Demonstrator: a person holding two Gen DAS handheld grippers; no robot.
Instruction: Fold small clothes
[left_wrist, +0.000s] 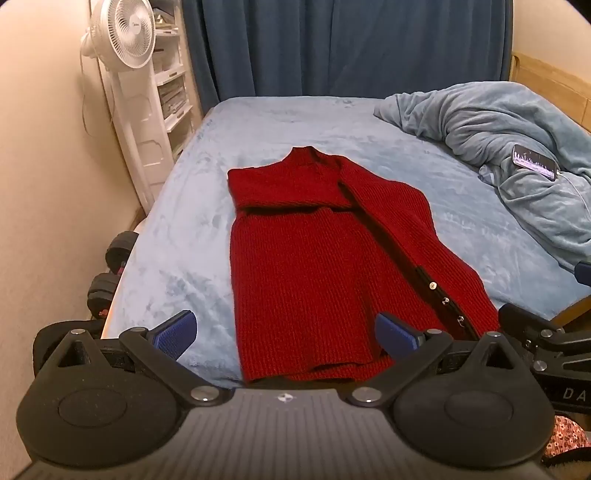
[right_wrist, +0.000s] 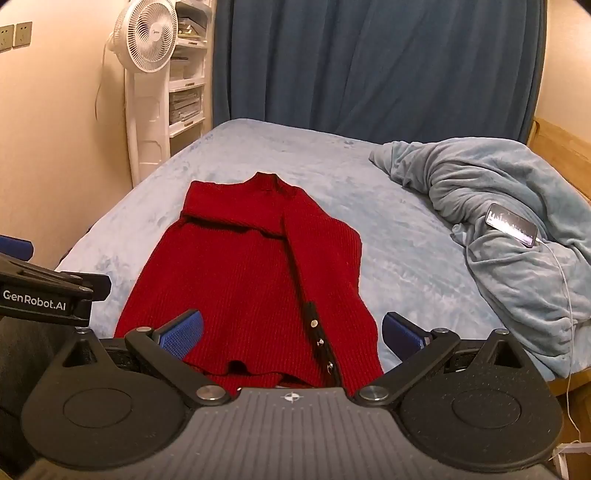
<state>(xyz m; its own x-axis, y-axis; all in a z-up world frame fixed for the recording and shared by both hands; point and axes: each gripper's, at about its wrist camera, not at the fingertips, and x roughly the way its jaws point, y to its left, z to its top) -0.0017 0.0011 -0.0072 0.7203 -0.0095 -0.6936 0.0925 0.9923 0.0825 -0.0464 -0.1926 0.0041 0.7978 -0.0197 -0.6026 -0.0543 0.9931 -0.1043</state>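
A dark red knitted cardigan (left_wrist: 314, 266) (right_wrist: 251, 280) lies flat on the light blue bed (left_wrist: 192, 229) (right_wrist: 406, 273), collar at the far end. One sleeve is folded across its chest and small metal buttons run down its right front. My left gripper (left_wrist: 286, 334) hangs open above the near hem, nothing between its blue pads. My right gripper (right_wrist: 291, 332) is open too, over the hem beside the buttons, and holds nothing. Each gripper shows at the edge of the other's view.
A crumpled blue-grey blanket (left_wrist: 517, 147) (right_wrist: 517, 229) lies on the bed's right side, with a phone (left_wrist: 535, 161) (right_wrist: 511, 224) and its white cable on it. A white fan (left_wrist: 122, 33) (right_wrist: 147, 40) and shelves stand at the left by the wall. Dumbbells (left_wrist: 110, 269) lie on the floor.
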